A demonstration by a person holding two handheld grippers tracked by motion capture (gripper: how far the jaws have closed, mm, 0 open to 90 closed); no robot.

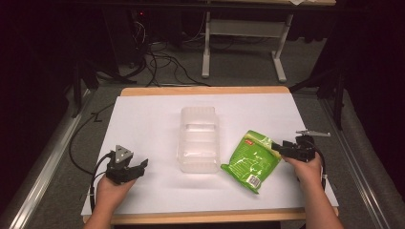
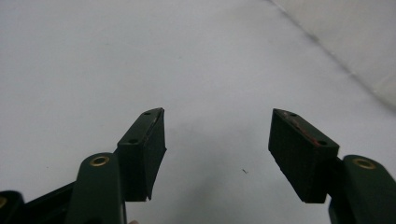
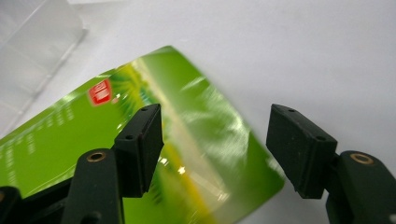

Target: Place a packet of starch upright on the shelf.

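Lying near the right edge of the bench (image 1: 143, 107), a green packet (image 1: 250, 161) is seen just beside a clear plastic container (image 1: 199, 139) at the middle. The right gripper (image 3: 215, 140) is held over the packet's corner nearest that edge, its 2 fingers (image 3: 142, 140) spread apart and nothing pinched. The left gripper (image 1: 136, 168) is held near the front left corner, fingers (image 2: 147, 149) spread over bare white surface.

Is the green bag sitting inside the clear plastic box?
No, the green bag lies flat on the white table beside the clear plastic box, not in it.
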